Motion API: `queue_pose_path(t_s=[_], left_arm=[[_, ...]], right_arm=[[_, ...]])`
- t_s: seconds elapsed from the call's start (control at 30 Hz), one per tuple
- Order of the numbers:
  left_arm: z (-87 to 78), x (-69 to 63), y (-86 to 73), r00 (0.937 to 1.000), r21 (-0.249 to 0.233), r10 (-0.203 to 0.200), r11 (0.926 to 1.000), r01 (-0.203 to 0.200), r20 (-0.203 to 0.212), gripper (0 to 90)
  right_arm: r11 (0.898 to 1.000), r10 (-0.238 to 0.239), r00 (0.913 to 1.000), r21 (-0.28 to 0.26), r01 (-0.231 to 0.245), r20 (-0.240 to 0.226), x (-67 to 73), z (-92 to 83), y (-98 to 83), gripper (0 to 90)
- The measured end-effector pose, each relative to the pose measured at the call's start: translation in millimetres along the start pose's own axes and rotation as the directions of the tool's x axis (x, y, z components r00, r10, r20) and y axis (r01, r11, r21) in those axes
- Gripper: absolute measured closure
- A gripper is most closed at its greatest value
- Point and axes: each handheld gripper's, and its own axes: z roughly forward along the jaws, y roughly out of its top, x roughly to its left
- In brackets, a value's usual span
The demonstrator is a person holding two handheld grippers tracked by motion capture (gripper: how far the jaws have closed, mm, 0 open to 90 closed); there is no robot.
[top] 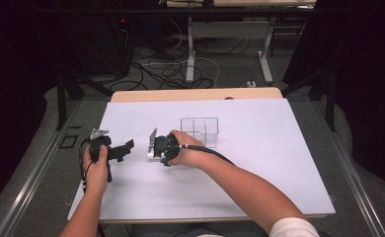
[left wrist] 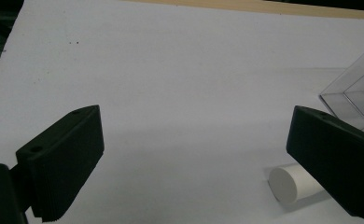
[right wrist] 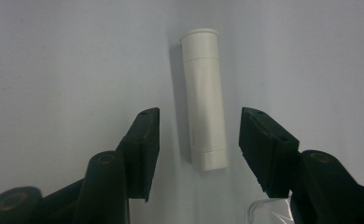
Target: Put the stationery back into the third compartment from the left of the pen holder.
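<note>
White and matte, a smooth sheet covers the tabletop [top: 259, 163], with a strip of pale wood showing along its far edge. A person's two forearms reach in from the near side, each hand holding a black gripper.

The right gripper [right wrist: 199, 140] points down at the sheet, its two black jaws spread apart. Between them, touching neither, lies a white plastic tube [right wrist: 203, 98]. It is a plain cylinder with a smooth, slightly glossy skin, a flared rim at the end far from the jaws and a short stepped band at the end nearest them. It lies flat on the sheet, its length running along the line of the jaws. The inner faces of the jaws are flat rectangular pads with small screw holes on their outer sides.

The left gripper [left wrist: 194, 158] is held low over the sheet, well to the left of the right one, and its jaws are spread wide with bare white sheet between them. Their inner faces are finely ribbed. Just beside its right-hand jaw, partly hidden behind it, shows the round flat end of the same tube.

Beyond the right-hand jaw of the left gripper stands a clear plastic box [top: 199, 131], square-cornered with thin see-through walls and inner dividers. In the high view it sits just past the right hand [top: 188, 154].
</note>
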Motion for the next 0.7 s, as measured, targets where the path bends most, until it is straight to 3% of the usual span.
queue_pose_path(t_s=[0.37,0.7], left_arm=[[1.7,-1.1,-1.0,1.0,0.009,0.009,0.9999,-0.009,0.003,3.9],[2.3,-1.2,-1.2,1.0,0.015,0.007,0.9999,-0.007,0.005,3.9]], right_arm=[[0.998,-0.015,0.9999,0.063,0.015,-0.007,-8.4,18.0,-7.1,49.7],[0.996,-0.02,0.9994,0.084,0.022,-0.027,-10.9,25.8,-8.1,58.6]])
